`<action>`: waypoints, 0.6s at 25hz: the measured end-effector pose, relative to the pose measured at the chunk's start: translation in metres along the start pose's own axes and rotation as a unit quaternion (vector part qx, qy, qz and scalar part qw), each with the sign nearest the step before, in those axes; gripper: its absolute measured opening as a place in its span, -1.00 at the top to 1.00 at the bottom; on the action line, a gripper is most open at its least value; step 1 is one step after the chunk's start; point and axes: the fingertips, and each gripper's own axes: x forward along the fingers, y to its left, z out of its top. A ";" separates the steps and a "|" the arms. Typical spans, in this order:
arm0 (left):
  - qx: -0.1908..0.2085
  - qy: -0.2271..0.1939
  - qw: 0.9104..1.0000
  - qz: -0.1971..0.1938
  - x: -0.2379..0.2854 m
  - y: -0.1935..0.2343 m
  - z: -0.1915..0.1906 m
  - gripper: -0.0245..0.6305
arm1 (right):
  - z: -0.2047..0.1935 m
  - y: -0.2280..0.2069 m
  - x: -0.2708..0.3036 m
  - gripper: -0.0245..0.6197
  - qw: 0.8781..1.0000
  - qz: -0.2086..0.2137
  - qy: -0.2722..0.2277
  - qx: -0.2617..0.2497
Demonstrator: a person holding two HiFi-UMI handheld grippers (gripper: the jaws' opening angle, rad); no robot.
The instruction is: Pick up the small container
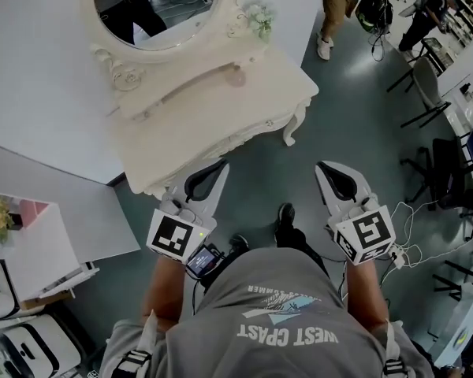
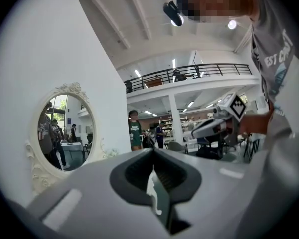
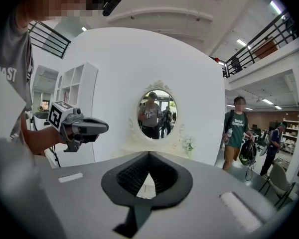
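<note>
Grey-green flooring extended under the whole work area. Nearest to us, ahead of our torso, we held both grippers side by side and well apart, pointed toward the furniture. The left gripper had its jaws closed together with nothing between them. The right gripper was likewise closed and empty. Just beyond the jaw tips stood a cream dressing table with curved legs, set against a white wall. The small container, a pale rounded item too small for us to detail, sat on the tabletop toward its rear. It lay below the oval mirror and well apart from both grippers. A sprig of white flowers stood beside the mirror's right edge. Farther off, a person in a green shirt was near several dark chairs.
</note>
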 end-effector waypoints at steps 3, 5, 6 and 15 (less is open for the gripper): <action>0.003 0.008 1.000 0.020 0.011 0.009 -0.003 0.92 | -0.002 -0.013 0.021 0.92 1.000 0.023 -0.005 0.000; 0.004 0.014 0.999 0.036 0.020 0.014 -0.003 0.92 | -0.003 -0.024 0.033 0.92 0.999 0.040 -0.008 0.001; 0.004 0.017 0.999 0.045 0.026 0.017 -0.003 0.92 | -0.003 -0.031 0.040 0.92 0.999 0.049 -0.010 0.001; 0.001 0.047 0.992 0.114 0.106 0.047 0.001 0.92 | 0.004 -0.114 0.113 0.92 0.992 0.124 -0.021 -0.003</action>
